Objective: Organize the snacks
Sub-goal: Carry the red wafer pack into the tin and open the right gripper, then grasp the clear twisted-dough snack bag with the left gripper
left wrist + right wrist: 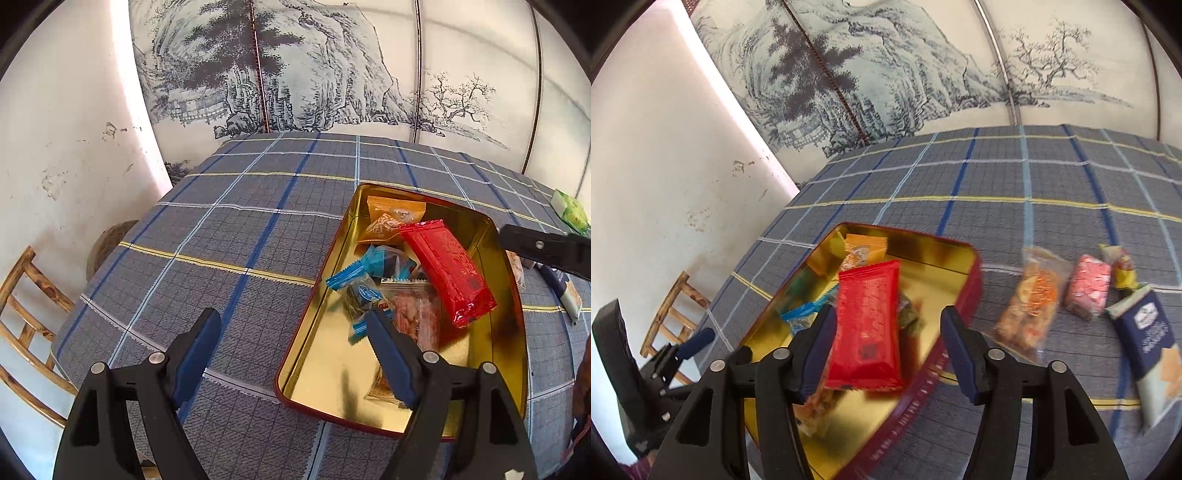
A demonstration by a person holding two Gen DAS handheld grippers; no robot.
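A: The right gripper (pixel 886 354) is hanging released over the gold tin (pixel 945 258), with the red packet (pixel 868 325) lying inside at centre frame.

B: And the left gripper (pixel 291 343) is gaping empty too. I'd be reaching next for the clear-wrapped snack (pixel 1027 306) at right, squeezing its middle gently.

The left tool (pixel 293 338) is hovering, fingers apart, over the gold tin (pixel 369 384) holding the red packet (pixel 448 271) and blue wrappers (pixel 364 269).
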